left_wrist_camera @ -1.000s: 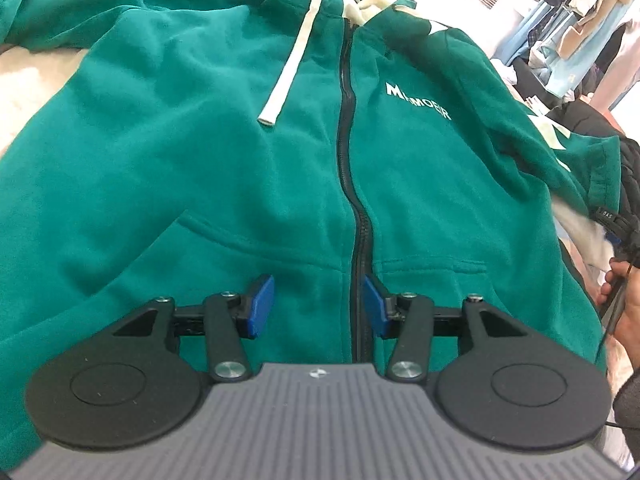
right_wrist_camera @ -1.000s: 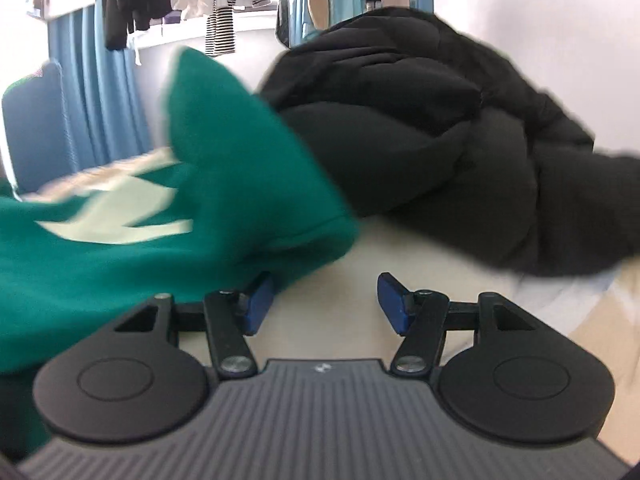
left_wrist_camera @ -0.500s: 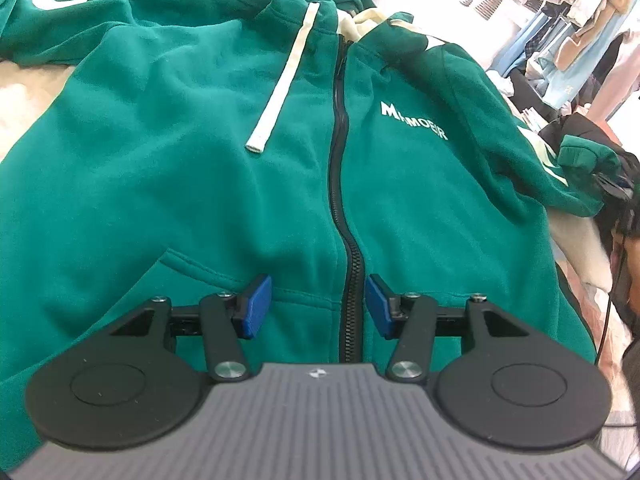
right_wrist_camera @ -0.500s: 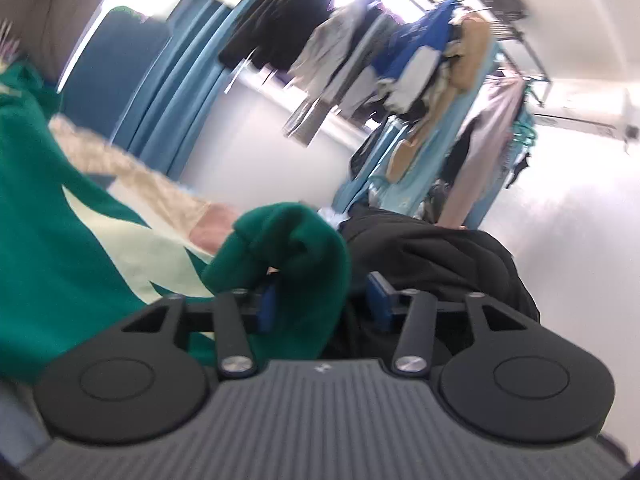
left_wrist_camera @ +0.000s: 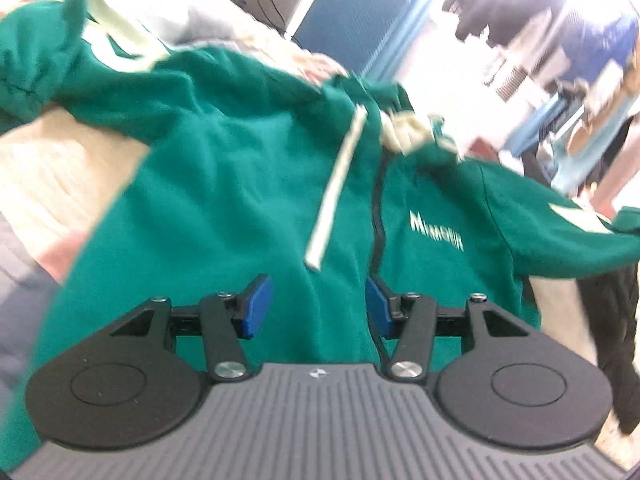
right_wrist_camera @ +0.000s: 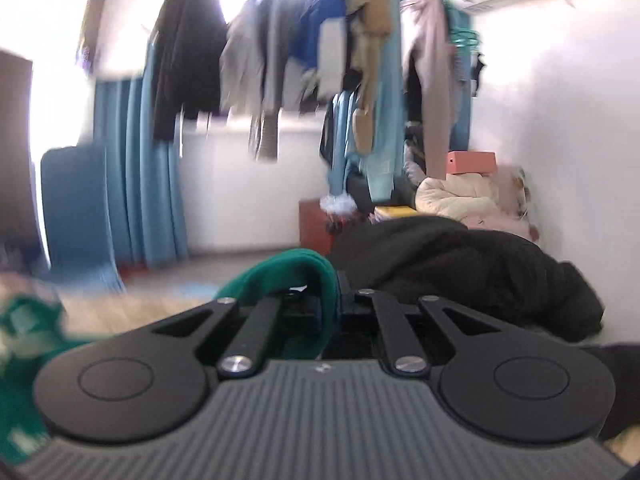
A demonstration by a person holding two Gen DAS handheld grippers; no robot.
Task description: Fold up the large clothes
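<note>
Two grippers, one garment. Right gripper [right_wrist_camera: 330, 312]: jaws have just been closing and now pinch the green cuff [right_wrist_camera: 308, 280] of the sleeve, raised clear of the black coat [right_wrist_camera: 460, 268] beyond. Left gripper [left_wrist_camera: 316, 310]: pads [left_wrist_camera: 256, 312] apart, empty, poised over the green hoodie [left_wrist_camera: 224, 208] beside its zip [left_wrist_camera: 376, 240]. Hoodie lies front up, long axis running away toward the hood; held sleeve [left_wrist_camera: 560, 240] stretches off right, likely to fold across the chest.

Blurred white lettering on the green hoodie [left_wrist_camera: 240, 208] is unreadable.
</note>
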